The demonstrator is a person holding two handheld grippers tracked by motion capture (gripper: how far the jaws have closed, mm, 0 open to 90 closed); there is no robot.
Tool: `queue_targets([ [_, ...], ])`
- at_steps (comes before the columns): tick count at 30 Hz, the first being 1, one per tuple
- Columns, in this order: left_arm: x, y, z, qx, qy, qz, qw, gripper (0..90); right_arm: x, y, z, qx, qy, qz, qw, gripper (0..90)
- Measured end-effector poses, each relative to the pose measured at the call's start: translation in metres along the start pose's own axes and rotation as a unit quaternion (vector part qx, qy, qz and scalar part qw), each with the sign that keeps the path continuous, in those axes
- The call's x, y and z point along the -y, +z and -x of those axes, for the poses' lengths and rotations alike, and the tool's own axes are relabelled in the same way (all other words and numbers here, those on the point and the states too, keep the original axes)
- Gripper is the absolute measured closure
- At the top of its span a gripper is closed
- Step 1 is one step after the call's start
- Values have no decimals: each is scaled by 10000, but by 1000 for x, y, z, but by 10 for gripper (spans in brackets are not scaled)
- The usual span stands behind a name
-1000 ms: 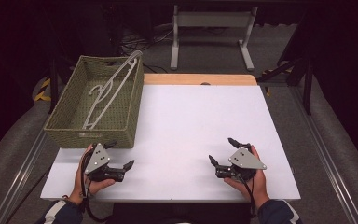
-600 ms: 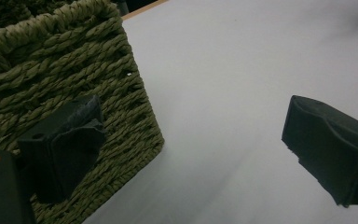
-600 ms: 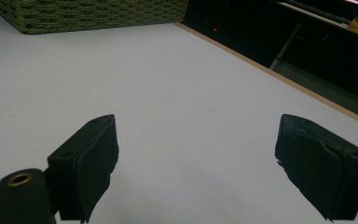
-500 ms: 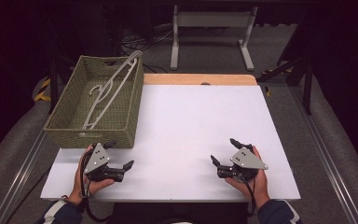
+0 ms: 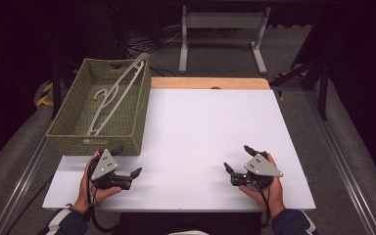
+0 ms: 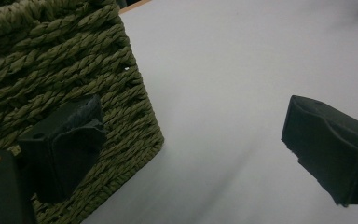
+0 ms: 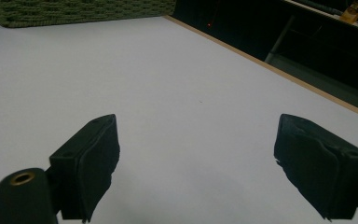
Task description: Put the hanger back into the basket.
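Note:
A woven green basket [image 5: 78, 134] stands on the left of the white table [image 5: 210, 122]. In it a white plastic hanger [image 5: 115, 95] leans, its far end resting on the basket's far rim. At the table's near left, just in front of the basket, my left gripper [image 5: 128, 161] is open and holds nothing. In the left gripper view the left gripper [image 6: 191, 140] has one jaw against the basket's [image 6: 51, 60] corner wall. My right gripper [image 5: 237, 157] rests open at the near right. In the right gripper view, bare table lies between the right gripper's [image 7: 200, 163] jaws.
A wooden strip [image 5: 210, 83] runs along the table's far edge. Beyond it a grey metal stand [image 5: 223, 24] rises from the floor. Floor rails run along both sides of the table. The basket [image 7: 74, 11] crosses the top left of the right gripper view.
The right gripper has edged slightly to the right. The left gripper, basket and hanger have stayed put.

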State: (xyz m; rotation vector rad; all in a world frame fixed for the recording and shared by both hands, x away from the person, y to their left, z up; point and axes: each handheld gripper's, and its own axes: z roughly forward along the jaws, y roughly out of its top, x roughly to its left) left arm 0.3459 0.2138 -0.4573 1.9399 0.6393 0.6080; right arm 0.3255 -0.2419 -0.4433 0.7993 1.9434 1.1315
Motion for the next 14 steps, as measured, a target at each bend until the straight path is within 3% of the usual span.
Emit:
queue_targets([
  [3,1,1,-1,48,-80,-10,10000,68,3,1,3,9,106,-49,9999,150],
  [14,2,7,-4,34,-111,-165,9998,69,6,8,5,-42,108,-252,9996,150],
])
